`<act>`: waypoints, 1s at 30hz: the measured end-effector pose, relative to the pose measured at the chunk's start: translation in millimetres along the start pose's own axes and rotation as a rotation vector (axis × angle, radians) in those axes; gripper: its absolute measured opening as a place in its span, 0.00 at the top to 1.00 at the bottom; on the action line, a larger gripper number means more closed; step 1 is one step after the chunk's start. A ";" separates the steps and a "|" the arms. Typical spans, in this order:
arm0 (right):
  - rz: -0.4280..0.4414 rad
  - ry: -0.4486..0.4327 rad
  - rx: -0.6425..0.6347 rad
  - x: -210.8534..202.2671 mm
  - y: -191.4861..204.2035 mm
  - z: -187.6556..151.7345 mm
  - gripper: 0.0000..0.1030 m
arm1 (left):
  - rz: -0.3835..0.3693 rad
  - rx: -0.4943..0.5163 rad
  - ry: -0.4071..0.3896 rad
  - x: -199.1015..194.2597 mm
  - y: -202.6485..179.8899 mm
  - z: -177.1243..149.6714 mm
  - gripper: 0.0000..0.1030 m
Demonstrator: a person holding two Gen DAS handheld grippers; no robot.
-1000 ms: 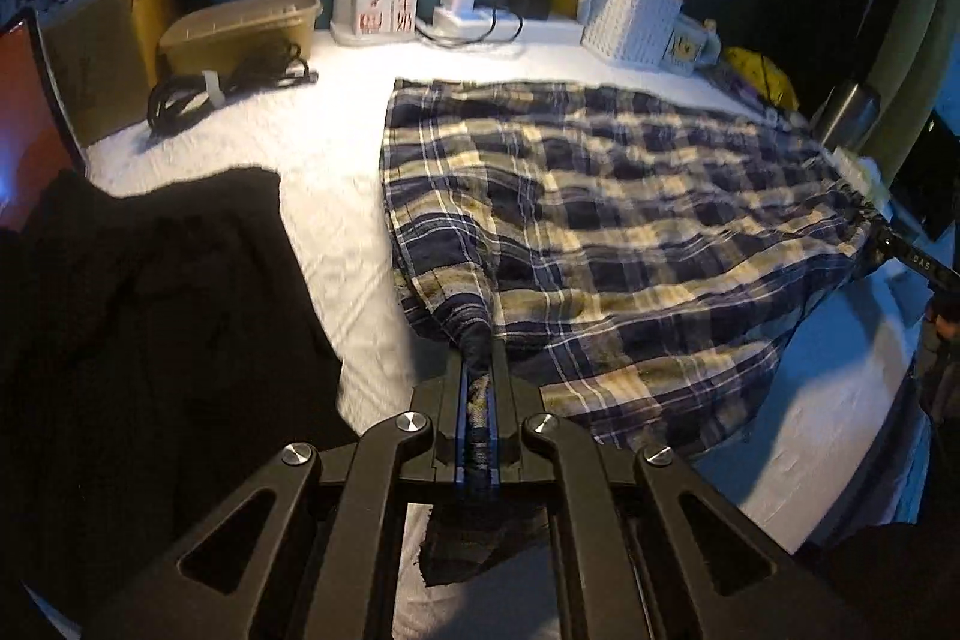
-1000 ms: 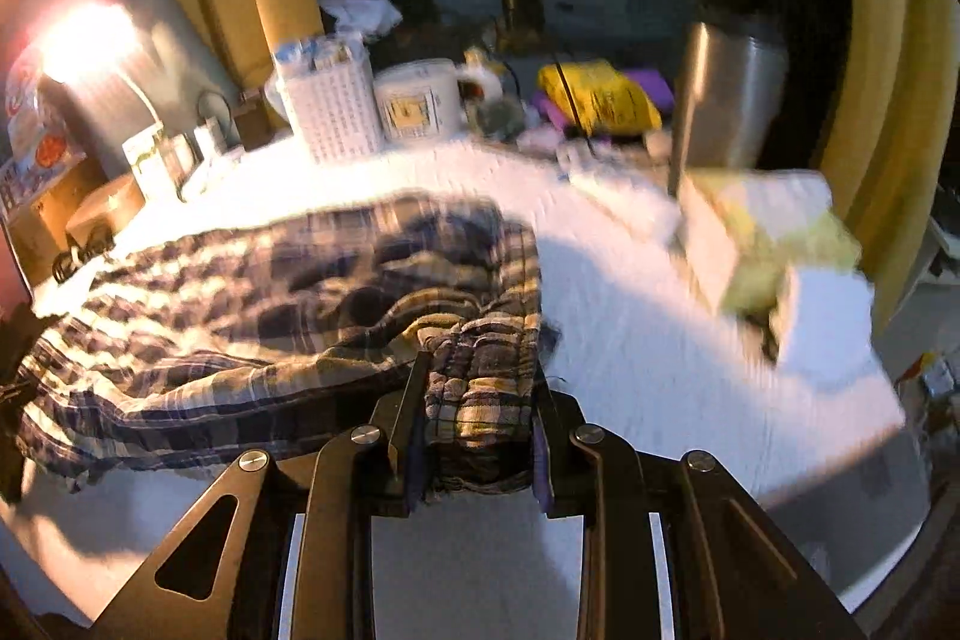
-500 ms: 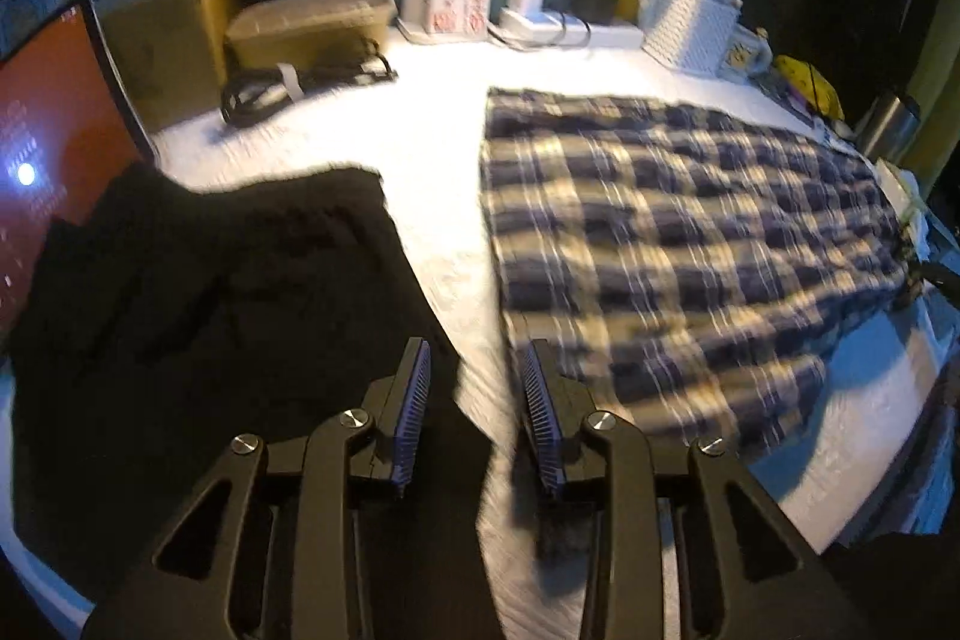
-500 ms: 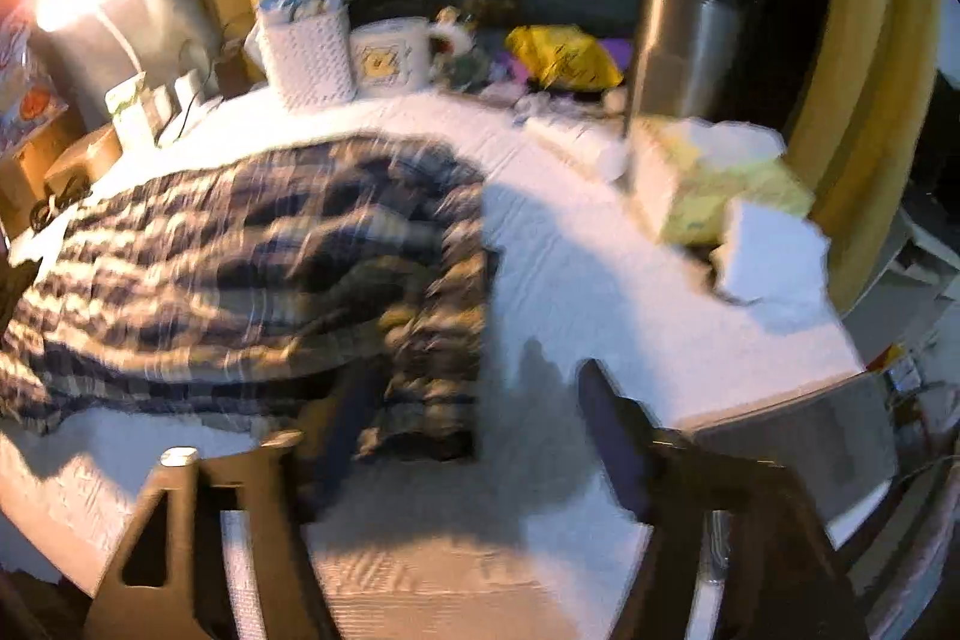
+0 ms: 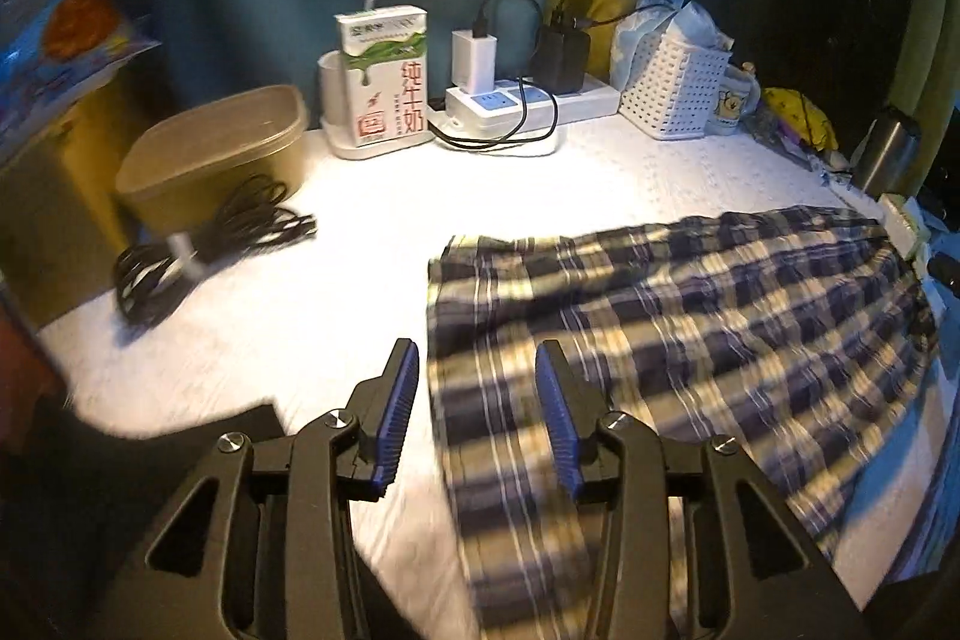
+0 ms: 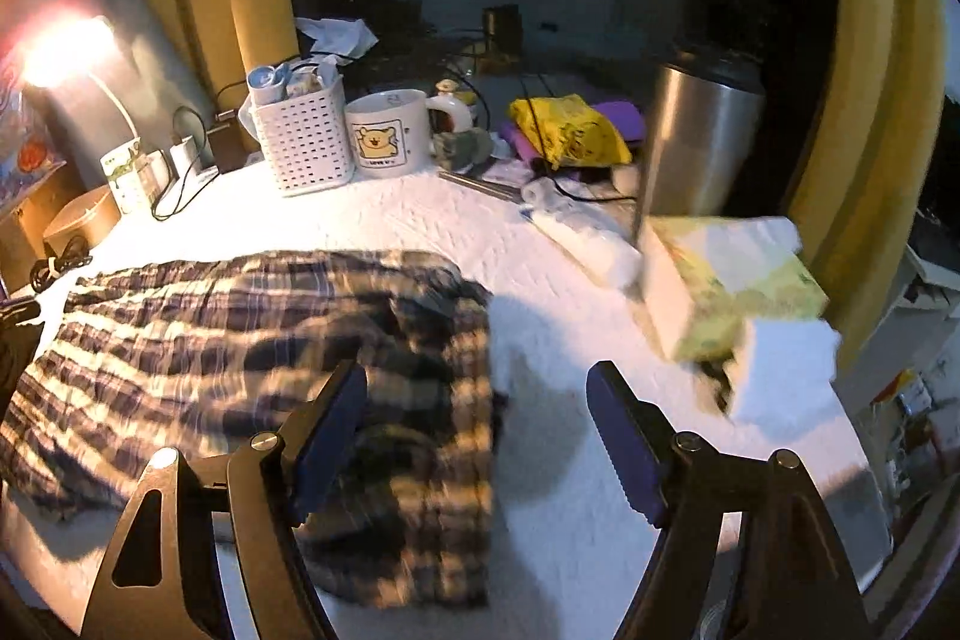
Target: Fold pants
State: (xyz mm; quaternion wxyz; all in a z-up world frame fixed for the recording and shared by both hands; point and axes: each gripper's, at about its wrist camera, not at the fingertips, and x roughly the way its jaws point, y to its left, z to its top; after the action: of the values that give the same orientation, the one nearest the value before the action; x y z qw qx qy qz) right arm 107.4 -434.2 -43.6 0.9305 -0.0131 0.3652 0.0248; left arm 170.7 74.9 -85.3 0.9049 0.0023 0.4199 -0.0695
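Now the plaid pants (image 5: pixel 690 340) lie flat on the white bench (image 5: pixel 360 232); left gripper (image 5: pixel 477 412) and right gripper (image 6: pixel 477 436) fingers gape apart, holding nothing.

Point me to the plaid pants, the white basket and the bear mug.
plaid pants (image 5: pixel 690 340), left wrist view, middle of the fabric
white basket (image 6: pixel 303 139), right wrist view, front wall
bear mug (image 6: pixel 387 139), right wrist view, printed side

- Plaid pants (image 6: pixel 252 340): spread on white tabletop (image 6: pixel 540 460), near left.
- Right gripper (image 6: pixel 477 436): jaws apart, above pants' right edge.
- White basket (image 6: pixel 303 142), mug (image 6: pixel 390 133): far.
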 end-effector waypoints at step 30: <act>0.002 0.061 -0.078 90.4 12.8 38.4 0.75 | 0.032 0.109 -0.053 56.6 -15.4 46.6 0.98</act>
State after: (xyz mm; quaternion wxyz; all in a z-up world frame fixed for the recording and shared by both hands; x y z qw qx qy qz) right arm 198.9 -416.5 -77.0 0.9177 -0.0499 0.3921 0.0398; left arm 240.2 49.7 -97.3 0.9153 0.0565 0.3912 -0.0777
